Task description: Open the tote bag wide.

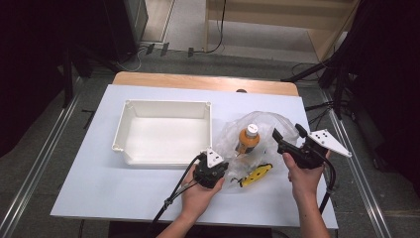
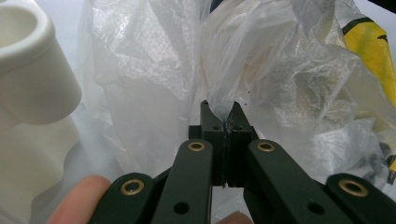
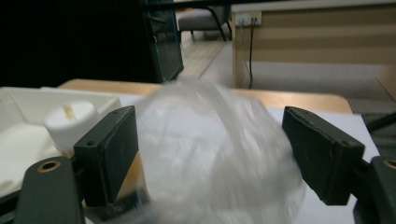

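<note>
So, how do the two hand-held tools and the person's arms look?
Both tools, left tool and right tool, are black, with two flat black jaws on brass-pinned links. Each carries a grey three-cornered plate with dark dots and trails a black cable. The forearms are bare, without sleeves.

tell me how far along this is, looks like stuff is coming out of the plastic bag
Early. The white tray holds nothing yet. In hand: the left gripper is shut on the clear plastic bag, pinning its edge, while the right gripper hangs open above it, nothing between its jaws. Left: the orange bottle stands upright in the bag and the yellow item lies beside it, both probably bound for the tray.
</note>
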A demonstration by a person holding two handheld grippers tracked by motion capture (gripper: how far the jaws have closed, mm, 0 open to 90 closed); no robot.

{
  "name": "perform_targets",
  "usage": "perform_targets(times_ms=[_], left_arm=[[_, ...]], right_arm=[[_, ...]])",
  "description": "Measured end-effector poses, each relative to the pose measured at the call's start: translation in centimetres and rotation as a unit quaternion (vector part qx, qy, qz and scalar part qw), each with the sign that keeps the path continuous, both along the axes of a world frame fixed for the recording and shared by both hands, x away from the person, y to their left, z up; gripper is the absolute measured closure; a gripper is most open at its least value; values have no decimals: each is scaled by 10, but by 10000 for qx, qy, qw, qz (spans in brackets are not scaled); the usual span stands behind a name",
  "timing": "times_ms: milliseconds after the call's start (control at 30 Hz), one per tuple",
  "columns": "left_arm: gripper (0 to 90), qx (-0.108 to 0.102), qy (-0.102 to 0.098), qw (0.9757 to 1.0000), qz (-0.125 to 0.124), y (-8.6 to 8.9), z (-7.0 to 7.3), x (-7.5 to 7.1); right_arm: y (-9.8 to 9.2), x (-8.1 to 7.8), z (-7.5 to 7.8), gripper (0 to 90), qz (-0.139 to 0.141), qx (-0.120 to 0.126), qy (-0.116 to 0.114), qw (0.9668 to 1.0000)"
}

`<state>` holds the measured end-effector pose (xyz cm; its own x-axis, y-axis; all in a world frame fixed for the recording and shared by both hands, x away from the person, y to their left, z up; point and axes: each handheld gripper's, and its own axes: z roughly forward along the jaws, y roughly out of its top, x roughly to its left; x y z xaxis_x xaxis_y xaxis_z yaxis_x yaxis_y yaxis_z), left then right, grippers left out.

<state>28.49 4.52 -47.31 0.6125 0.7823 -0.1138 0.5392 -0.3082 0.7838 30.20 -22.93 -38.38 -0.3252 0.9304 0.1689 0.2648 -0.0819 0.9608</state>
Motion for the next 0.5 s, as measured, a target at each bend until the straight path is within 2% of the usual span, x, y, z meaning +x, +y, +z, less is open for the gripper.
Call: perform_targets(times_ms=[67, 133, 200, 233, 267, 300, 433, 500], left_arm=[[900, 2, 4, 10000, -7, 0, 0, 0], [900, -1, 18, 10000, -4, 0, 0, 0], [900, -2, 4, 10000, -20, 1, 0, 0], [900, -3, 9, 10000, -30, 1, 0, 0], [900, 1, 14, 10000, -39, 2, 0, 0], [900, -32, 9, 10000, -31, 2, 0, 0], [900, -74, 23, 10000, -41, 3, 1, 0], [900, -81, 29, 10000, -39, 3, 1, 0]], right_arm=[[2, 5, 6, 242, -8, 67, -78, 9999], [5, 13, 6, 326, -102, 69, -21, 9999], [7, 23, -2, 438, -215, -10, 205, 9996], [8, 29, -8, 496, -229, -82, 399, 9989], [7, 39, -21, 593, -221, -97, 767, 9968], [7, 39, -21, 593, -221, -97, 767, 9968], [6, 49, -45, 761, -179, -144, 1202, 9925], [7, 52, -53, 810, -149, -192, 1387, 9900]])
